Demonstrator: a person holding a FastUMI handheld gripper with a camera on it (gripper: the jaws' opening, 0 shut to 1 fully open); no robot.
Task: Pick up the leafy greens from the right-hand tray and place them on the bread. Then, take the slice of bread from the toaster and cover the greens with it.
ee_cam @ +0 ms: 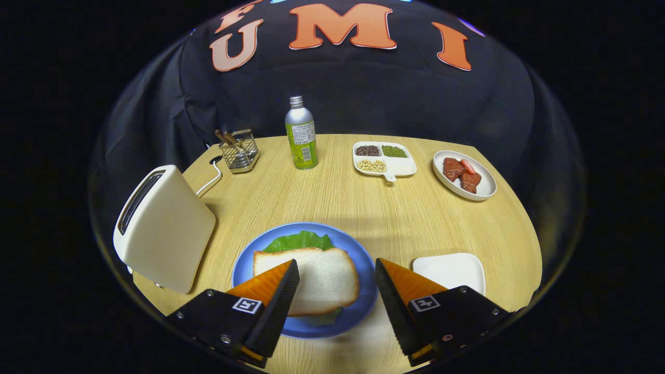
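**Bread slice caps the greens on the blue plate**

A slice of bread (317,278) lies flat on the leafy greens (300,241), its long axis running across between the fingers, domed crust end toward the right finger. Green leaf shows beyond its far edge. Both rest on a blue plate (363,259) on the wooden table (363,208). The gripper (336,278) hangs above, fingers spread wide and holding nothing. A white toaster (163,228) stands left of the plate; an empty white tray (451,270) lies right. Farther back stand a bottle (301,134) and a divided dish of beans (383,159).
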